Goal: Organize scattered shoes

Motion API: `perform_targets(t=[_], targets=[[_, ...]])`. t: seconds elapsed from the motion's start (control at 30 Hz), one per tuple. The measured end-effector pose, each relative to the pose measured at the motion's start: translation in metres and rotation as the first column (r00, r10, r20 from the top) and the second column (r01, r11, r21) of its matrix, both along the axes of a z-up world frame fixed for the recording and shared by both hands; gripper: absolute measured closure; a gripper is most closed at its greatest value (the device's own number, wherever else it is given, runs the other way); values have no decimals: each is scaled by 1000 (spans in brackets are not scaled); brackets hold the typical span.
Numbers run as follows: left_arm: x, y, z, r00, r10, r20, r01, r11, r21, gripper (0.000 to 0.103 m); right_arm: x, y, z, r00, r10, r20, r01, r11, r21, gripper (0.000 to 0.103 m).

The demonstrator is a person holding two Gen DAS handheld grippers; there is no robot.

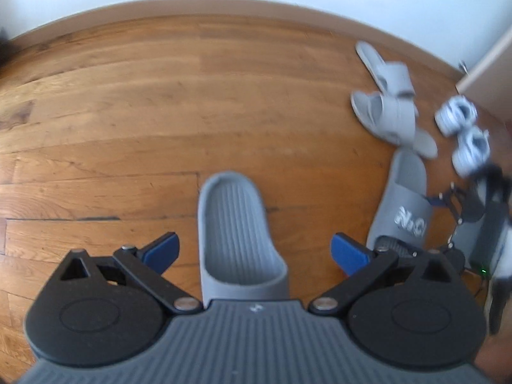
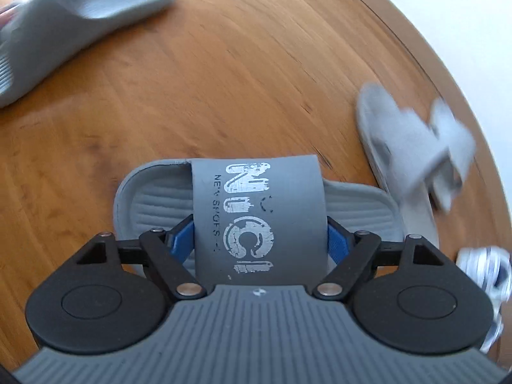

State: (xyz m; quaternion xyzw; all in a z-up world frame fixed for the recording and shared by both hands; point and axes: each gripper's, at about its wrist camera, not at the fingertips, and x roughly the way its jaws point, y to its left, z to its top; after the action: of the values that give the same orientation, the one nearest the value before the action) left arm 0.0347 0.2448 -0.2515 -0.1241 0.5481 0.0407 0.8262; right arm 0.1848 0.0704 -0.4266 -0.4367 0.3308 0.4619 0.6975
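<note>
Wooden floor. Left gripper spread over plain slide; right gripper flanks printed slide's strap, contact unclear; only left view shows sneakers, blurred.

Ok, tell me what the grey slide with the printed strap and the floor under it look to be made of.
Grey slide: likely moulded foam or rubber, matte; one-piece look, ribbed footbed, and cracked silver print on the strap.
Floor: wood planks, or a wood-look laminate, with a light sheen; visible grain, knots and plank seams in the left wrist view.
</note>
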Motion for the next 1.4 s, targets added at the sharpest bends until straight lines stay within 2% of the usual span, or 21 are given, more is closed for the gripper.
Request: perform_targets(t=[0.07, 0.13, 0.3, 0.37, 0.57, 0.67, 0.77, 0.8, 0.87, 1.0, 1.07, 1.2, 1.23, 1.33, 1.4], targets=[[-1, 0, -4, 1000, -13, -4, 13, 1000, 5, 0, -26, 7, 8, 990, 131, 48, -132, 991, 24, 23], [-2, 1, -6, 1000, -11, -12, 12, 1000, 11, 0, -42, 19, 13, 974, 220, 57, -223, 974, 46, 22], [-6, 1, -13, 999, -6, -39, 7, 1000, 3, 0, -62, 63, 20, 924, 383, 0, -381, 917, 123, 22], [-9, 1, -13, 999, -11, -44, 11, 1000, 1, 0, -69, 78, 19, 888, 459, -30, -451, 882, 138, 22], [-12, 0, -17, 998, -25, -64, 24, 1000, -8, 0, -86, 95, 16, 822, 569, 19, -566, 813, 133, 22], [-12, -2, -18, 997, -40, -68, 40, 999, -2, 0, -88, 98, 13, 810, 586, 0, -584, 807, 83, 19], [-12, -1, -21, 996, -46, -80, 46, 999, -2, 0, -89, 82, 21, 802, 597, 33, -597, 798, 84, 10], [-12, -1, -22, 995, -44, -86, 44, 999, -3, 0, -87, 72, 28, 801, 597, 39, -597, 795, 110, 3], [-10, -1, -23, 995, -45, -94, 45, 999, 0, 0, -82, 55, 39, 811, 584, 42, -583, 798, 156, 0], [0, -11, -21, 993, -78, -91, 80, 997, 15, 0, -68, 24, 69, 872, 490, 5, -477, 847, 235, 0], [11, -20, -16, 991, -112, -78, 117, 992, 53, 0, -62, 8, 80, 898, 441, -6, -425, 869, 253, 0], [41, -41, -5, 981, -182, -67, 189, 976, 113, 0, -31, -42, 99, 958, 272, -89, -238, 930, 281, 1], [62, -56, 0, 970, -234, -56, 240, 961, 138, 0, -22, -56, 103, 971, 210, -116, -169, 941, 292, 0], [116, -89, 5, 948, -317, -13, 314, 933, 176, 0, -3, -87, 109, 981, 59, -186, 3, 948, 317, 0], [158, -110, 2, 940, -340, 23, 330, 925, 188, 0, 14, -117, 113, 960, -83, -266, 175, 924, 341, 0]])
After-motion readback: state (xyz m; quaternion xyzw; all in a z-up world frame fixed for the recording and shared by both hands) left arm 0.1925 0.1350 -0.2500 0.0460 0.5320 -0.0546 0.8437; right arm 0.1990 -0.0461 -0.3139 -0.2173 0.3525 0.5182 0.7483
